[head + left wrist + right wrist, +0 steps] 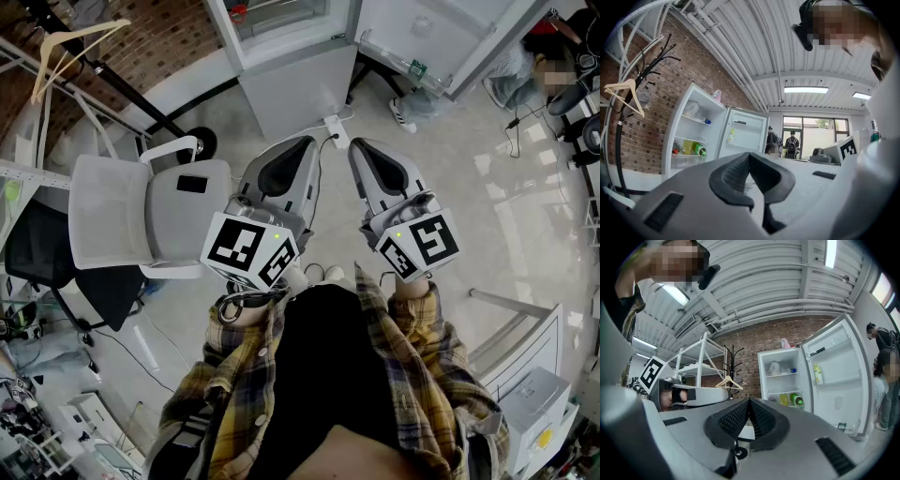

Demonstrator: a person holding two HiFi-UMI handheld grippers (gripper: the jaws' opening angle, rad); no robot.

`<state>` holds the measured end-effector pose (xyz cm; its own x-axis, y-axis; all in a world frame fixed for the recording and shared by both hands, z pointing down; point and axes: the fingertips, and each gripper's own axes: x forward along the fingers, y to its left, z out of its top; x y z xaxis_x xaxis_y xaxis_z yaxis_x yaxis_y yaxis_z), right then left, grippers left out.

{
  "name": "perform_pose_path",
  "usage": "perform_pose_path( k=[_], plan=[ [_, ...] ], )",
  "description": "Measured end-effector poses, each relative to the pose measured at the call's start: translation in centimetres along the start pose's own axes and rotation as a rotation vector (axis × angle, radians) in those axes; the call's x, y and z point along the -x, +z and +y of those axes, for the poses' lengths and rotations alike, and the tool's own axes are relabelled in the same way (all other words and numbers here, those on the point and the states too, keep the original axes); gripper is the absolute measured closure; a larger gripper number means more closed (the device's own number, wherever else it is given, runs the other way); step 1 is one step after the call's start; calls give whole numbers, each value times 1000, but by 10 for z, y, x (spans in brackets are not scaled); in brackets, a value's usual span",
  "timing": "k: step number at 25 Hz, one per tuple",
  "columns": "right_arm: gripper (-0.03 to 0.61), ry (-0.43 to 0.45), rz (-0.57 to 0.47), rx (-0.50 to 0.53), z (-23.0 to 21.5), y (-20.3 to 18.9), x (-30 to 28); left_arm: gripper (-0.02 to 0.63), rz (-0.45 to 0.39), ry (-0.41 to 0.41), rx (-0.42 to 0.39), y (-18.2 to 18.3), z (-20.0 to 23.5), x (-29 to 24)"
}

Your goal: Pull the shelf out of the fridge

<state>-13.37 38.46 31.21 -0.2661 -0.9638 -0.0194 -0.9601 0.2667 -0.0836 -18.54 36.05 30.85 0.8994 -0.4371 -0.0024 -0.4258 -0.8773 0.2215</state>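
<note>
1. the person's plaid shirt (412, 375) fills the bottom of the head view, the thing farthest back from the fridge (291, 89).
2. left gripper (307, 142): jaws pressed flat together with nothing between them. it is held in the air well short of the fridge, tips aimed toward its base.
3. right gripper (360, 146): jaws likewise closed on nothing. it is held level with the left one, equally short of the fridge, and the two are apart from each other.
4. white chair (150, 216): stands on the floor in front of the fridge and off to its left as seen from the front.
5. white power strip (336, 127): lies on the floor just at the foot of the fridge.
6. the fridge stands open, its door (839, 376) swung out to its right side.
7. upper shelf (782, 374): seated inside the fridge compartment, carrying a pale bundle. lower shelf (783, 391): seated beneath it, also fully inside. neither gripper touches either.
8. a yellow container (783, 399) and a green bottle (797, 400) sit below the lower shelf.
9. brick wall (651, 117): directly behind the fridge.
10. coat stand (732, 359) with a wooden hanger (729, 382): left of the fridge, against that wall.
11. two people (791, 144), backs turned, stand by the windows beyond the fridge door.
</note>
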Motion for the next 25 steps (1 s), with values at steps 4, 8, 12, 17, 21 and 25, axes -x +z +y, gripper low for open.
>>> perform_pose_path(
  k=[4,8,12,17,21,25],
  plan=[
    [561,0,-1,-14,-3,0,12,610,1,1,-1,-3,-12,-1],
    [560,-3,-5,-18,-6,0,31,611,-1,6,3,-8,-28,0],
    [560,-6,-2,-29,-10,-4,54,610,-9,24,9,-15,-41,3],
    [560,-11,3,-69,-17,-15,80,609,-13,63,17,-24,-53,11],
    [560,-2,15,-107,-20,-26,84,611,-6,91,25,-30,-53,16],
    [560,13,17,-137,-26,-29,69,611,-3,112,29,-31,-39,13]
  ],
)
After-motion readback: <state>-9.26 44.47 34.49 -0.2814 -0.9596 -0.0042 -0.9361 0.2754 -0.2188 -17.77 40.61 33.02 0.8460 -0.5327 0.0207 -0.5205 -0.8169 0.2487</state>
